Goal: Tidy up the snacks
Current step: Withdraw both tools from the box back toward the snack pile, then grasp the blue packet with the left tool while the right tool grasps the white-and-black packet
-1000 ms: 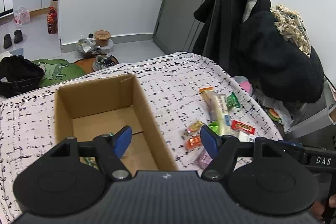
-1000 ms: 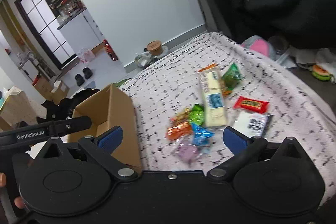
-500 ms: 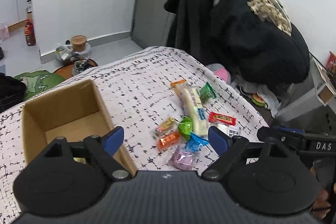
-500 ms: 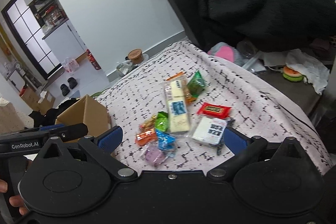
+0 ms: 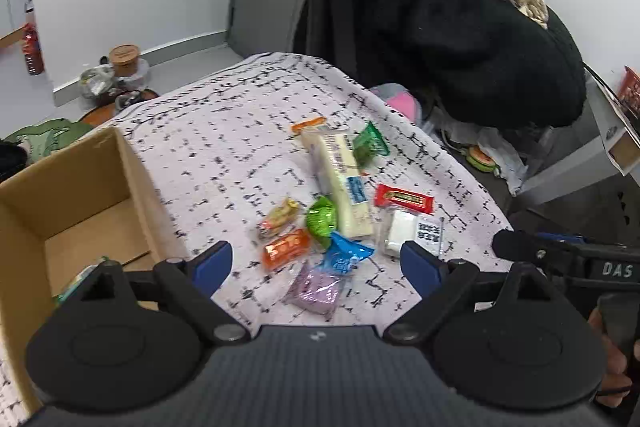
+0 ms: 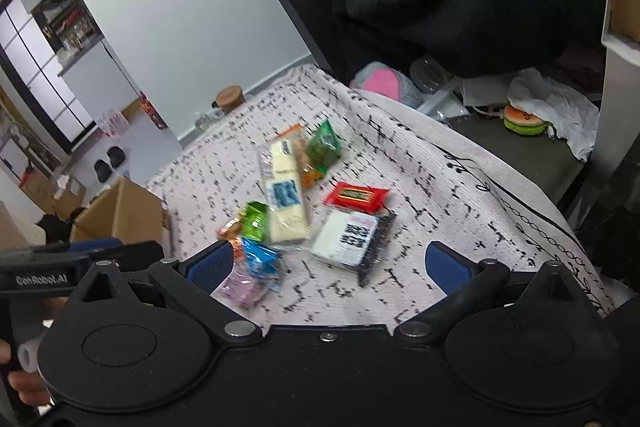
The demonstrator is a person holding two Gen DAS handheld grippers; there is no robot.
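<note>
Several wrapped snacks lie in a loose pile on the patterned tablecloth [image 5: 224,131]: a long pale cracker pack [image 5: 342,183], a red bar [image 5: 404,198], a white pack [image 5: 412,235], a green candy [image 5: 322,215], an orange one [image 5: 286,247], a blue one [image 5: 344,255] and a purple one [image 5: 316,287]. An open cardboard box [image 5: 132,187] stands to the left, with one packet inside. My left gripper [image 5: 316,265] is open above the near snacks. My right gripper [image 6: 328,265] is open and empty over the white pack [image 6: 348,237].
Black coats [image 5: 460,27] hang over a chair behind the table's far right edge. A pink item [image 6: 380,83] and a bag [image 6: 556,107] lie beyond that edge. Jars and clutter [image 5: 116,75] sit on the floor past the far edge.
Both grippers have swung right, from over the box toward the snack pile. The left gripper's jaws have opened wider. No snack has moved.
</note>
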